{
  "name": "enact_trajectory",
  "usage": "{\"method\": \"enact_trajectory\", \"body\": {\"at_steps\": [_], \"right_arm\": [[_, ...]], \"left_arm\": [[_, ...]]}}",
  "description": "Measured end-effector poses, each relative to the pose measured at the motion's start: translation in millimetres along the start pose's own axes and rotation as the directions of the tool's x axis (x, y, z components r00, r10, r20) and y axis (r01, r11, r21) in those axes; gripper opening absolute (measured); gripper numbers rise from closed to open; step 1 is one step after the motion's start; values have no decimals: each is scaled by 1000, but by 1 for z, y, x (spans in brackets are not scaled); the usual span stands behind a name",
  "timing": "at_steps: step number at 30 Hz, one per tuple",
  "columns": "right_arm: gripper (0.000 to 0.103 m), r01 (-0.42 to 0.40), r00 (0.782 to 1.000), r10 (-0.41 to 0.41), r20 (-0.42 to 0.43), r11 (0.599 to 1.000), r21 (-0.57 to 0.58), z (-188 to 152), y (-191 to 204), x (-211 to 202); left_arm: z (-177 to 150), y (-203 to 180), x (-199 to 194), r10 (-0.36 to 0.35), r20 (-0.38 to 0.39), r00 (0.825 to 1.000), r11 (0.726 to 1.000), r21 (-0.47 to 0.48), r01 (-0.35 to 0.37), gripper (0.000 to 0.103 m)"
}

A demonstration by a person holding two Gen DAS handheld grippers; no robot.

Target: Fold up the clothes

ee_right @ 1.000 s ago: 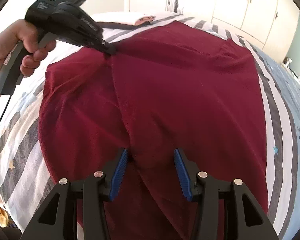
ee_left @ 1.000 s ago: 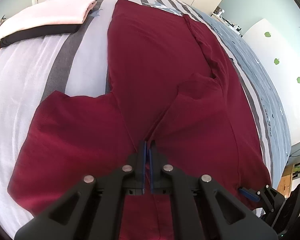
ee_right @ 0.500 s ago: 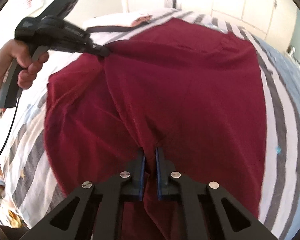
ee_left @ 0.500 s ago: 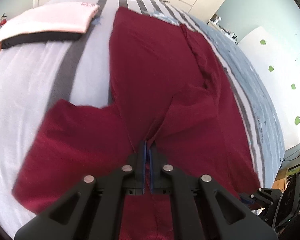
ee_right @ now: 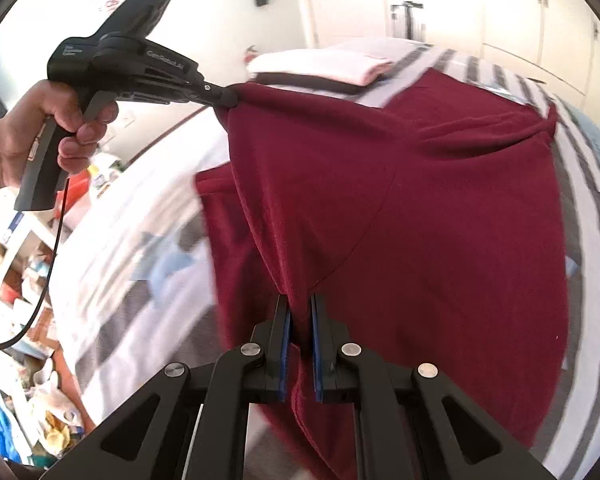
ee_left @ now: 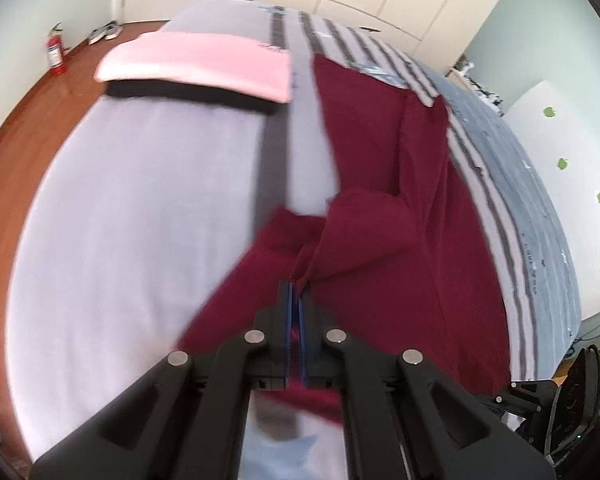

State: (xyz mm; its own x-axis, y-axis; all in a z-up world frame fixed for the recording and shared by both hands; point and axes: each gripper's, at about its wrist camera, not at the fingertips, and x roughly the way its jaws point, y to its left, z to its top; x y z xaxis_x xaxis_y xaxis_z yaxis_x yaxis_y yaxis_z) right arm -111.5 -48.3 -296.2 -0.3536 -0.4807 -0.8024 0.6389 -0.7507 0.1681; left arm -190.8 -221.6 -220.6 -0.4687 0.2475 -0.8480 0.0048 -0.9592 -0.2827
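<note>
So there's this dark red garment (ee_right: 440, 208) spread over the striped bed (ee_left: 140, 200), and both grippers have a pinch of it. The left gripper (ee_left: 294, 292) is clamped tight on a bunched corner, lifted off the sheet, and the right gripper (ee_right: 299, 312) is squeezed narrow on a fold at the near edge. 2 folded items, a pink one (ee_left: 204, 64) on a black one (ee_left: 188, 94), sit at the far end.
</note>
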Motion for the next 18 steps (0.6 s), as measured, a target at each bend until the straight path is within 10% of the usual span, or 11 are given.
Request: {"method": "enact_trajectory", "body": {"at_steps": [13,18], "right_arm": [[9,7,997,-9,-77,1000,-29,-6,46,51],[23,12,995,-19,-102,998,-66,-11,52,55]], "left_arm": [[-35,51,30,78,-75,994,996,-32,-81,2],[-38,54,45,102,-114,988,994,-21,-105,2]]}}
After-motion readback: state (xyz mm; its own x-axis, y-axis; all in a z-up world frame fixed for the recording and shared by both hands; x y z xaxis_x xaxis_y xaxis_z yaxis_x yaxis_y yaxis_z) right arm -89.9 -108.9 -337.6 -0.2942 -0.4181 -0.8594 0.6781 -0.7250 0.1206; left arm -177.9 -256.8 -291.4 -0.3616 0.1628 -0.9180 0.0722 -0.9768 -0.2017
